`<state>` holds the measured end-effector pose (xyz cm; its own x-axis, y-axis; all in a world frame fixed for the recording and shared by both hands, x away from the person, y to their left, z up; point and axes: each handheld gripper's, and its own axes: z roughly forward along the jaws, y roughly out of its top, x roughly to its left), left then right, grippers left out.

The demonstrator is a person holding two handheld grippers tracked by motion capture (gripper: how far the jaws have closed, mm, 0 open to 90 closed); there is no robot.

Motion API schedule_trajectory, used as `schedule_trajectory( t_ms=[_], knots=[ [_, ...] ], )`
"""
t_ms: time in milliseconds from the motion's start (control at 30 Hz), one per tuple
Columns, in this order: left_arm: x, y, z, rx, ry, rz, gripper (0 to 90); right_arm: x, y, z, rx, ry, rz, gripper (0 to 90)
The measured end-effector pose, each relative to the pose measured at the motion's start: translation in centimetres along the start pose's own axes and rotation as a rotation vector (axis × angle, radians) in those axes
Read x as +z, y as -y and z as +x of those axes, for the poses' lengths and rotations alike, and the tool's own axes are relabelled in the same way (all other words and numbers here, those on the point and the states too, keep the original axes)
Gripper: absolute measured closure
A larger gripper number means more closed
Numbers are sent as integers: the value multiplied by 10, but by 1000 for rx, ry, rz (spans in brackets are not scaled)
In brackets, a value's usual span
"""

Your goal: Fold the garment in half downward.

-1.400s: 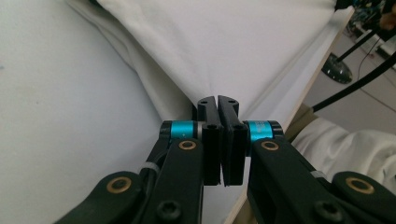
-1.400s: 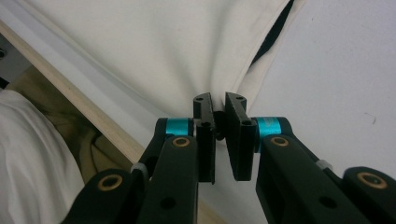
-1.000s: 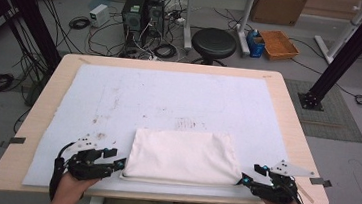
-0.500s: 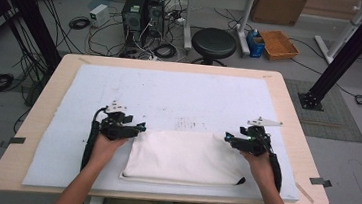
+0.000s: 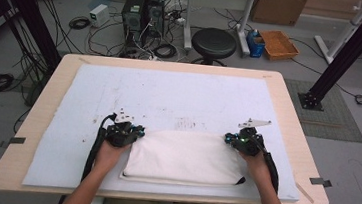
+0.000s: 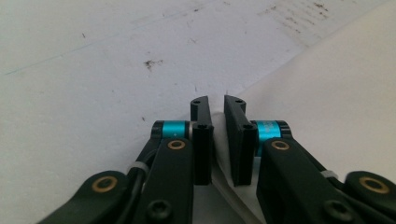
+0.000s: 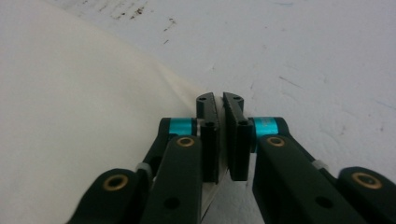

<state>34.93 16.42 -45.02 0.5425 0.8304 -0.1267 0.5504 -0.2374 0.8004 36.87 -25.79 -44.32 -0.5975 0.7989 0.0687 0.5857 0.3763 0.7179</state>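
Note:
A folded white cloth point(image 5: 183, 157) lies on the white mat point(image 5: 169, 96) near the table's front edge. My left gripper point(image 5: 141, 130) is at the cloth's far left corner. In the left gripper view the left gripper point(image 6: 217, 105) has its jaws pressed nearly together with the edge of the cloth point(image 6: 336, 93) between them. My right gripper point(image 5: 228, 137) is at the far right corner. The right gripper view shows the right gripper point(image 7: 218, 100) shut on the edge of the cloth point(image 7: 70, 93). A hand holds each gripper.
The mat, marked with dark specks, covers most of the wooden table point(image 5: 295, 123). On the floor beyond the table are a black stool point(image 5: 214, 42), computer towers point(image 5: 142, 13), cables and an orange tray point(image 5: 279, 43). Black frame posts point(image 5: 342, 52) rise at both sides.
Both grippers have moved from the cloth's near corners to its far corners. In the last half second they barely moved. The cloth's outline looks about the same.

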Motion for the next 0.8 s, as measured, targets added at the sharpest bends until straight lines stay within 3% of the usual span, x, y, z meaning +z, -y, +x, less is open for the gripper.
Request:
schedule_trajectory(
  t_ms=[67,233,367,467,600,633,700,733,800],
  knots=[
    [-1,-1,4,-55,18,-28,838,-3,0,-5,7,15,-7,875],
    [2,-8,6,-111,32,-99,854,-10,-2,-24,59,57,-47,880],
    [12,-16,5,-129,20,-108,857,-9,-9,-27,26,99,-82,879],
    [17,-25,6,-158,19,-131,858,-8,-17,-32,34,129,-103,879],
    [24,-34,5,-150,-6,-150,852,-1,-26,-39,43,141,-123,879],
    [25,-34,5,-155,-16,-148,775,2,-26,-41,56,143,-103,866],
    [23,-32,6,-177,-32,-130,613,6,-24,-42,88,146,-78,717],
    [20,-31,7,-173,-38,-129,582,6,-22,-42,95,175,-71,642],
    [8,-28,8,-159,-50,-146,554,0,-18,-45,148,172,-83,548]
  ],
)
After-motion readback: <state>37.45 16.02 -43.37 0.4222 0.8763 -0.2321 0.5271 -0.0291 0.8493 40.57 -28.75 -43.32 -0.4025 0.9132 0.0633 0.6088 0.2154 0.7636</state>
